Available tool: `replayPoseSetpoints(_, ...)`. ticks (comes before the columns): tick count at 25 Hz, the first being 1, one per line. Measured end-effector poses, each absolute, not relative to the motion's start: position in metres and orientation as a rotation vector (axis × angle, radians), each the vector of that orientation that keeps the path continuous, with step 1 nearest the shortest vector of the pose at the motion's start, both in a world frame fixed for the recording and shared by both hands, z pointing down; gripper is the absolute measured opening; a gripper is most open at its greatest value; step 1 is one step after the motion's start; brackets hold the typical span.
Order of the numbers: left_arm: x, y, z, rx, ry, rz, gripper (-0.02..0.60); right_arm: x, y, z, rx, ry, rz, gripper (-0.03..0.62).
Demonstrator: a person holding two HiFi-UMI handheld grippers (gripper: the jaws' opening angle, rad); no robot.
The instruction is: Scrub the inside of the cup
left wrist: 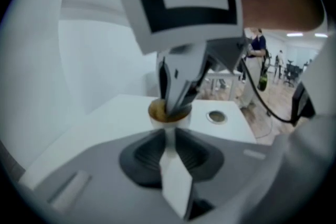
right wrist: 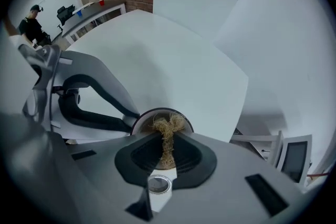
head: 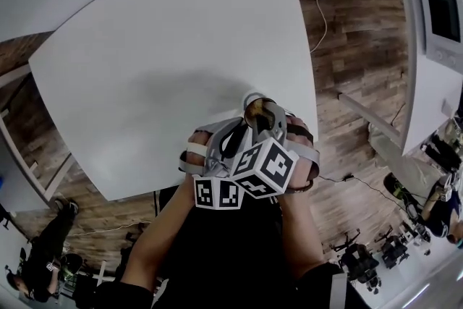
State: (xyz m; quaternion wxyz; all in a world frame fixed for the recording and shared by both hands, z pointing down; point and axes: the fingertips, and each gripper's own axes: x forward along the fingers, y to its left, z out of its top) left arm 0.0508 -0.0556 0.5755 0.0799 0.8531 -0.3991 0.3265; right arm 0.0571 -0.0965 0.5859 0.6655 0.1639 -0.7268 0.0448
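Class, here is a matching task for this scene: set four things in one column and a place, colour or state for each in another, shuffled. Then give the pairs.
Things:
1. cup
2. scrubber
3. table
4. marker cube

Descriptions:
A. flat, white, below everything else
B. tan fibres, pinched by the right gripper
C. black and white squares
D. held by the left gripper

Pairs: 1-D, 2-B, 3-A, 4-C.

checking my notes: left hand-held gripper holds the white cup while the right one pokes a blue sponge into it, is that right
Not a blue sponge: the right gripper view shows a straw-coloured fibrous scrubber. The left hand-held gripper does hold the white cup, the right hand-held gripper pokes into it.
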Motion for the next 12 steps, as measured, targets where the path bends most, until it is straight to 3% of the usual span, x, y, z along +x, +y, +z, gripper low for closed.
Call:
replayPoseSetpoints(6, 0.047, -0.061, 0.572, 2.56, -1.221, 1.005, 0.064, 0.069, -0.094, 0.538, 0.357, -1.629, 0.077, 0.037)
replayPoseSetpoints(12, 0.049, -0.058, 0.57, 2.555, -1.22, 0.986, 0.064, 0.063, -0.094, 0.576, 0.26, -1.613, 0.13, 0.037)
